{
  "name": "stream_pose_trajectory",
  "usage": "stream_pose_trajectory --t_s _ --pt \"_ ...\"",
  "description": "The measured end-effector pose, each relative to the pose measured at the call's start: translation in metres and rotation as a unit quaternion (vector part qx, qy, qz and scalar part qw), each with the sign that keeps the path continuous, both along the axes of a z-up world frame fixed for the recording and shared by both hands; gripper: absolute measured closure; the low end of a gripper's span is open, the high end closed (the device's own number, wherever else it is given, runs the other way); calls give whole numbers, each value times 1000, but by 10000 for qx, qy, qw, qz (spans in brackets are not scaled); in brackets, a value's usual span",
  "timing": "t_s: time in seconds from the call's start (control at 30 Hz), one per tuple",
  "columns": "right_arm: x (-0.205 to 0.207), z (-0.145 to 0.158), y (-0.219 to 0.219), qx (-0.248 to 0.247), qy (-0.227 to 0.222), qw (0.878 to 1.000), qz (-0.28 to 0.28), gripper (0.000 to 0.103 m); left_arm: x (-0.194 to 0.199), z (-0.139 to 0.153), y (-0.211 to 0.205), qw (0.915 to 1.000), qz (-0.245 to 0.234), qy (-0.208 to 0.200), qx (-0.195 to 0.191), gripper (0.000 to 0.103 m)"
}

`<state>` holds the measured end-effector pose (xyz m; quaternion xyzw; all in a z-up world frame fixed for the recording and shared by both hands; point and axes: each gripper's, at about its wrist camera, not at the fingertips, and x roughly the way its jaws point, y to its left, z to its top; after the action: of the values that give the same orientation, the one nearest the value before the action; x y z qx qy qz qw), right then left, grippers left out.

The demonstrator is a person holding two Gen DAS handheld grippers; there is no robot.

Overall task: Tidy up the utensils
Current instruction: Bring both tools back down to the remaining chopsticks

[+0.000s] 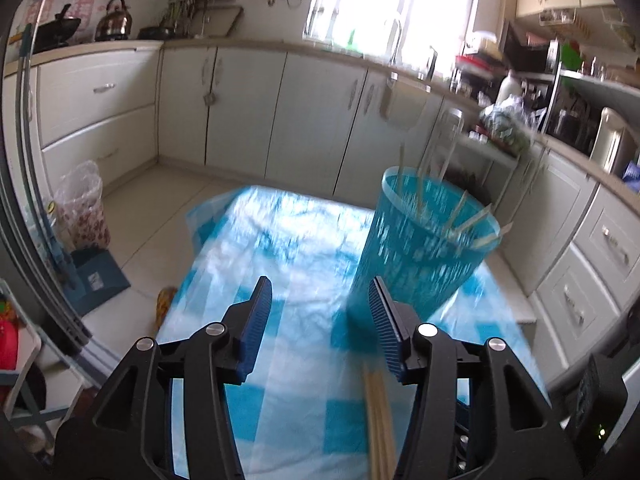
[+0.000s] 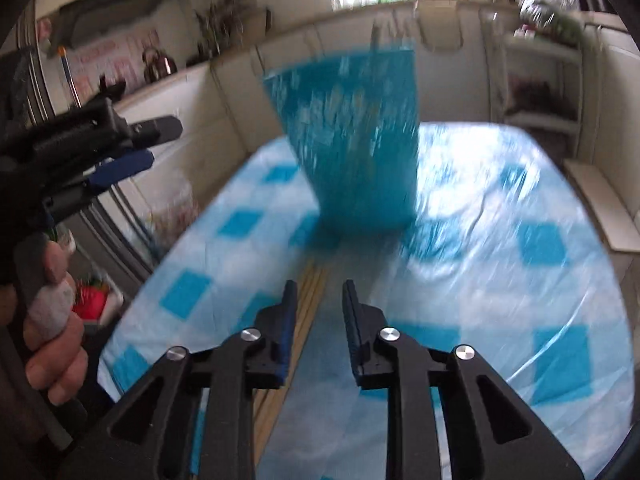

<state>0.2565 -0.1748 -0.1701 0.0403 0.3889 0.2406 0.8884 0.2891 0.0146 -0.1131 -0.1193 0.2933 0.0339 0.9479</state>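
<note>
A tall blue perforated basket (image 1: 424, 248) stands on the blue-and-white checked tablecloth (image 1: 288, 240) with several wooden chopsticks (image 1: 464, 216) sticking out of its top. My left gripper (image 1: 319, 286) is open and empty, just left of the basket's base. A bundle of loose chopsticks (image 1: 378, 420) lies on the cloth under its right finger. In the right wrist view the basket (image 2: 352, 140) is blurred straight ahead. The loose chopsticks (image 2: 310, 304) lie on the cloth below my right gripper (image 2: 319, 288), which is open a little, its pads touching nothing. The left gripper (image 2: 156, 144) shows at the far left.
A person's hand (image 2: 52, 320) holds the left gripper's handle. White kitchen cabinets (image 1: 248, 112) run behind the table. A bagged waste bin (image 1: 82, 208) and a blue dustpan (image 1: 96, 280) stand on the floor at left. A white shelf rack (image 2: 540, 80) stands beyond the table.
</note>
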Motion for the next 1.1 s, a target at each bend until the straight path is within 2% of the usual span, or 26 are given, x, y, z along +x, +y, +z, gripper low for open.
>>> stream_pose_trajectory --t_s 0.07,0.17,0.37,0.47,0.83,1.1 --pt "1 -7 5 -60 122 9999 88 86 -1 -11 0 9998 -70 195 56 53" --pt "0 -13 11 -138 194 9995 188 86 -4 -25 0 9988 -175 426 191 52" --pt "-6 -22 20 -289 294 9986 325 87 -2 -43 5 9965 -255 776 193 52" --pt "-6 -24 23 -393 319 9980 366 87 -1 -46 2 9956 -322 853 213 52" --pt "-3 -22 13 -94 376 9990 208 87 0 -55 -8 9929 -496 1042 283 50" --pt "-2 -23 16 -334 338 9988 147 87 1 -57 -9 9923 -524 1087 274 50"
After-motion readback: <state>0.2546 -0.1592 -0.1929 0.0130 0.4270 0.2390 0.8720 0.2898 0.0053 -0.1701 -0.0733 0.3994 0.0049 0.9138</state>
